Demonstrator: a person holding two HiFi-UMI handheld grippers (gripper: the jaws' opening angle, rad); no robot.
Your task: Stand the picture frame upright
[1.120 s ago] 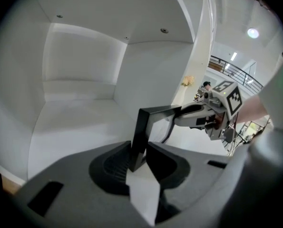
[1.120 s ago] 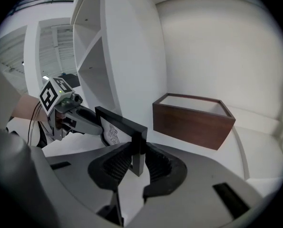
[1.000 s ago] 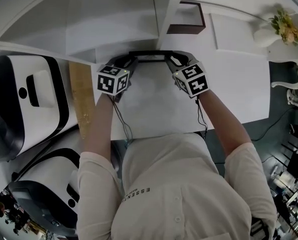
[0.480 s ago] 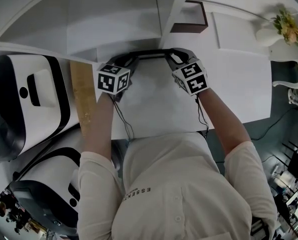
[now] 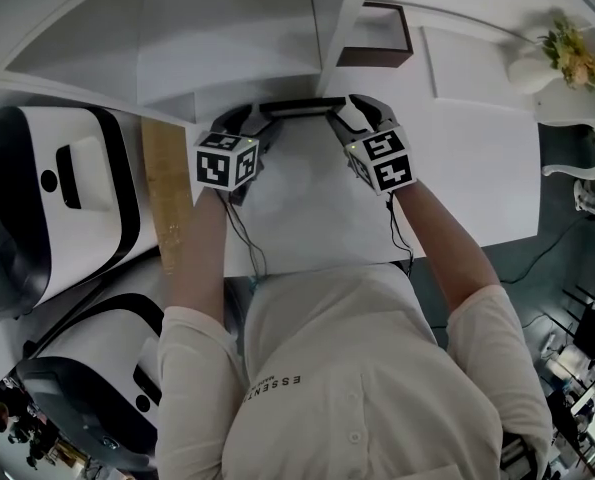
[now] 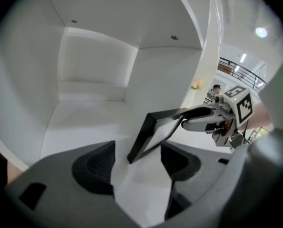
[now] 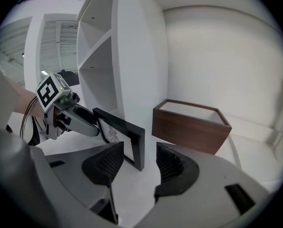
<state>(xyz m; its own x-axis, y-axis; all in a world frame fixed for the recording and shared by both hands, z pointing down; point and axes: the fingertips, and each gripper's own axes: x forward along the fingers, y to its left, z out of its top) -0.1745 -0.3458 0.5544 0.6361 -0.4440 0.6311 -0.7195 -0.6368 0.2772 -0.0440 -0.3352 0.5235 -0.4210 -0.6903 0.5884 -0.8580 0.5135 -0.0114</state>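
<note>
Two grippers, head view: left gripper [image 5: 255, 119] and right gripper [image 5: 349, 114] flank picture frame [image 5: 299, 107] on white table [image 5: 477, 168].
Left gripper view: jaws just opened, released; frame end between them.
Right gripper view: jaws just opened, released; frame stands on edge.

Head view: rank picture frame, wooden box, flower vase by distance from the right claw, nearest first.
1. picture frame: between the right claw's jaws, which have just been opening; pads off it.
2. wooden box: behind it, slightly right.
3. flower vase: far right.
</note>
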